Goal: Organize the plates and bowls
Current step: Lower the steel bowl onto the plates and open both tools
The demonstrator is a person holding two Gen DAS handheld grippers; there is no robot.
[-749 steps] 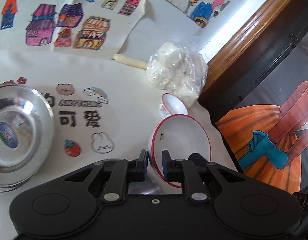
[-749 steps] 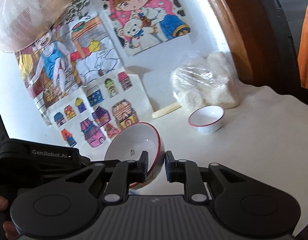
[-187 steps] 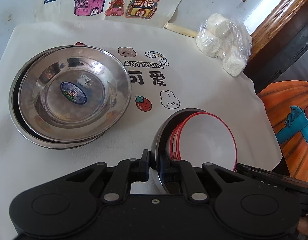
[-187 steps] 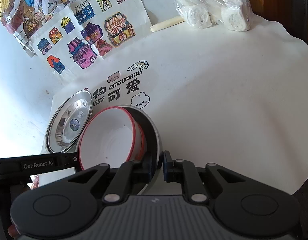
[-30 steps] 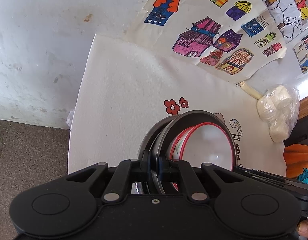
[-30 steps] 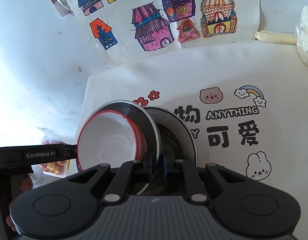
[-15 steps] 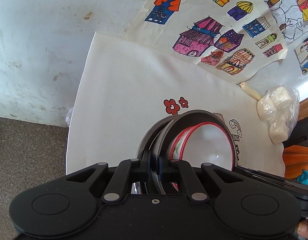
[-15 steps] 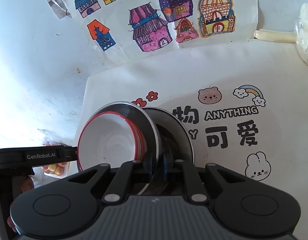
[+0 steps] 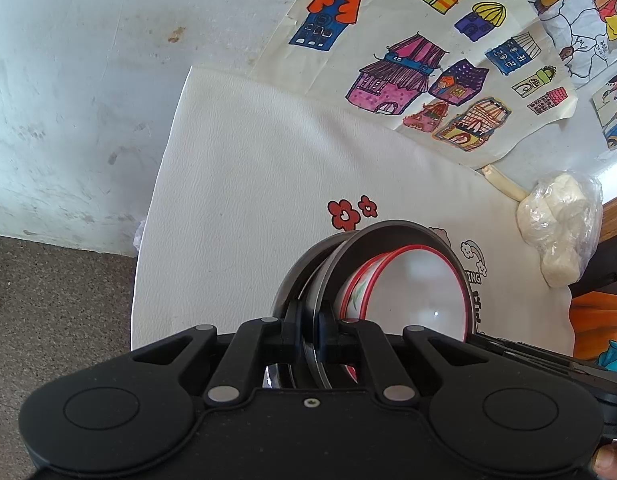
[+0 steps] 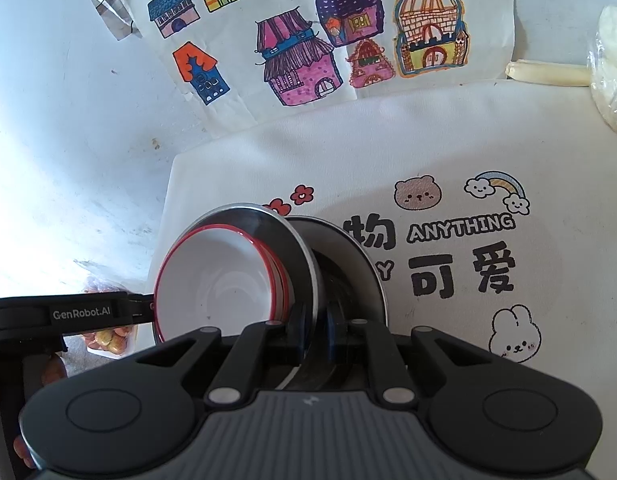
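Observation:
A stack of steel plates (image 9: 388, 232) holds nested white bowls with red rims (image 9: 420, 292). It shows in the right wrist view too, steel plate (image 10: 300, 248) and white bowls (image 10: 224, 276). My left gripper (image 9: 309, 330) is shut on the rim of the steel stack from the left side. My right gripper (image 10: 313, 332) is shut on the opposite rim. The stack is over the left part of the white mat (image 9: 248, 200), tilted on edge in both views. The other gripper's body (image 10: 68, 316) shows at the left of the right wrist view.
Coloured house drawings (image 9: 408, 72) lie against the wall behind the mat. A plastic bag of white lumps (image 9: 560, 224) and a pale stick (image 9: 502, 184) sit at the far right. The mat's left edge drops to a grey floor (image 9: 48, 300). A small dish of orange pieces (image 10: 104, 336) lies below.
Both grippers and the held stack have shifted only slightly over the last second. Earlier, the bowls were nested and the stack was moved leftward across the mat.

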